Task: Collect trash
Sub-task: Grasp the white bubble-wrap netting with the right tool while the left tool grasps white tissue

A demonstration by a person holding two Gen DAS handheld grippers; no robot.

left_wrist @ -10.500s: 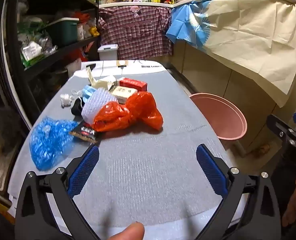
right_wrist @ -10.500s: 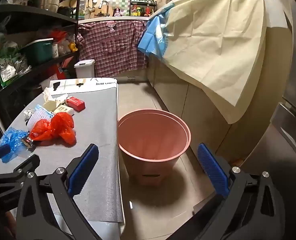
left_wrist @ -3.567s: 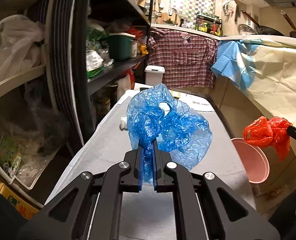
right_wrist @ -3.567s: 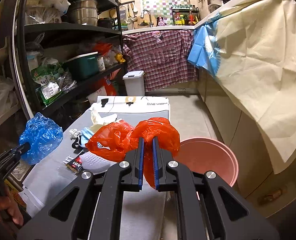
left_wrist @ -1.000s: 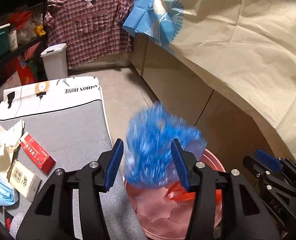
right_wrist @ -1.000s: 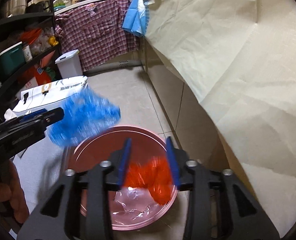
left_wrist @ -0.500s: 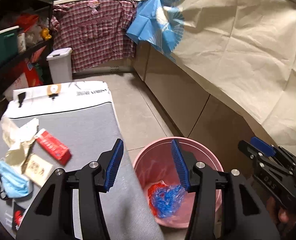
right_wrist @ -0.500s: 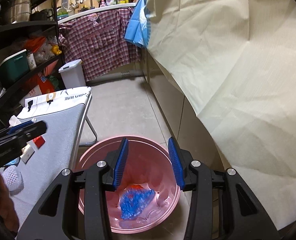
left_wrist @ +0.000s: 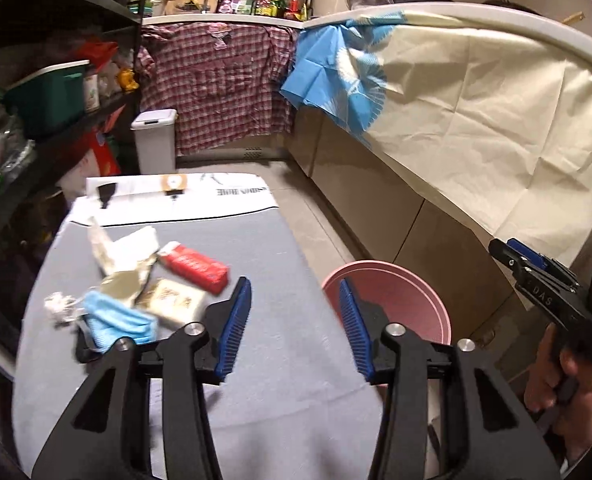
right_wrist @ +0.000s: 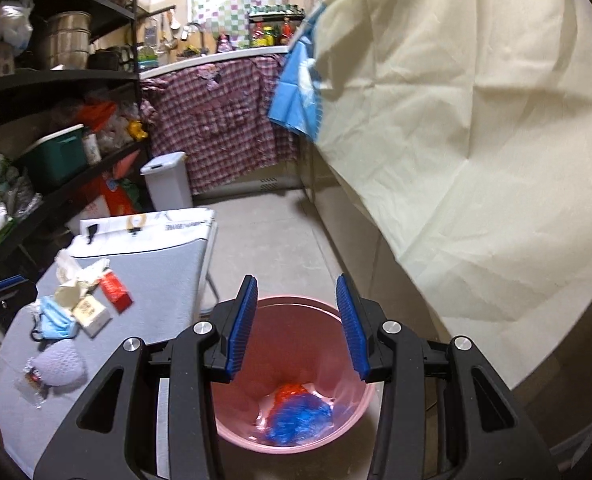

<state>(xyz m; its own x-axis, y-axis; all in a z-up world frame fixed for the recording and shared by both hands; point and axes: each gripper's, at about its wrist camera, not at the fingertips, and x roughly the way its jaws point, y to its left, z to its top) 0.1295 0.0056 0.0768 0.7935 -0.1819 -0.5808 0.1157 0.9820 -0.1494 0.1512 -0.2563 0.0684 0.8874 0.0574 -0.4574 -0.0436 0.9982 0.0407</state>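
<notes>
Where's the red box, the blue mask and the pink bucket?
red box (left_wrist: 195, 266), left wrist view, on its top face.
blue mask (left_wrist: 120, 322), left wrist view, on its pleated middle.
pink bucket (right_wrist: 232, 434), right wrist view, on its near rim.

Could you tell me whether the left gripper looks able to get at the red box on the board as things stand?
Probably yes: the left gripper is open and empty, and the red box lies uncovered ahead of it.
</notes>
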